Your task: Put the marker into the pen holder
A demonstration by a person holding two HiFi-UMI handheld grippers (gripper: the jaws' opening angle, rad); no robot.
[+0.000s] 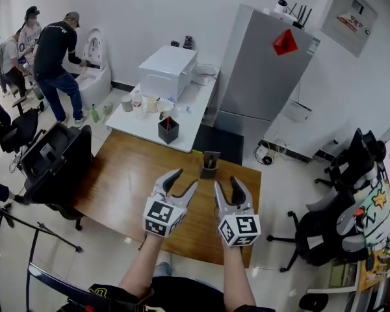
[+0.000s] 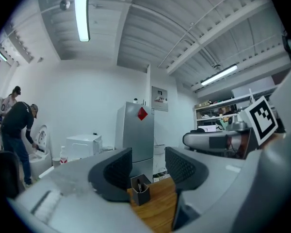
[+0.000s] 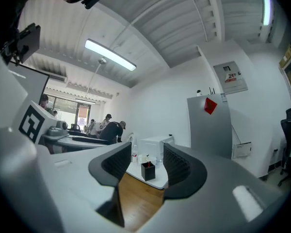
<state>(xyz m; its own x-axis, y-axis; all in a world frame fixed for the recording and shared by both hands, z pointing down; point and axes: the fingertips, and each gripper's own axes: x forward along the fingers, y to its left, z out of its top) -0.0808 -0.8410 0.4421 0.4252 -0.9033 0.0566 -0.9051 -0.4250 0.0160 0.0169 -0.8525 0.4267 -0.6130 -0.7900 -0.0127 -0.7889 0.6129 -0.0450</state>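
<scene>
A small grey pen holder (image 1: 208, 167) stands at the far edge of the wooden table (image 1: 123, 174). In the left gripper view a dark marker (image 2: 139, 186) stands inside the pen holder (image 2: 142, 196), seen between the jaws and well beyond them. My left gripper (image 1: 184, 181) hovers over the table just short of the holder, open and empty; it shows the same in its own view (image 2: 149, 166). Beside it my right gripper (image 1: 227, 186) is open too, with nothing between its fingers (image 3: 146, 161).
Behind the wooden table a white table (image 1: 188, 119) carries a black holder (image 1: 168, 130), a white box (image 1: 168, 70) and bottles. A grey fridge (image 1: 260, 77) stands at the back right. Office chairs (image 1: 52, 155) flank the table. People (image 1: 55, 57) stand far left.
</scene>
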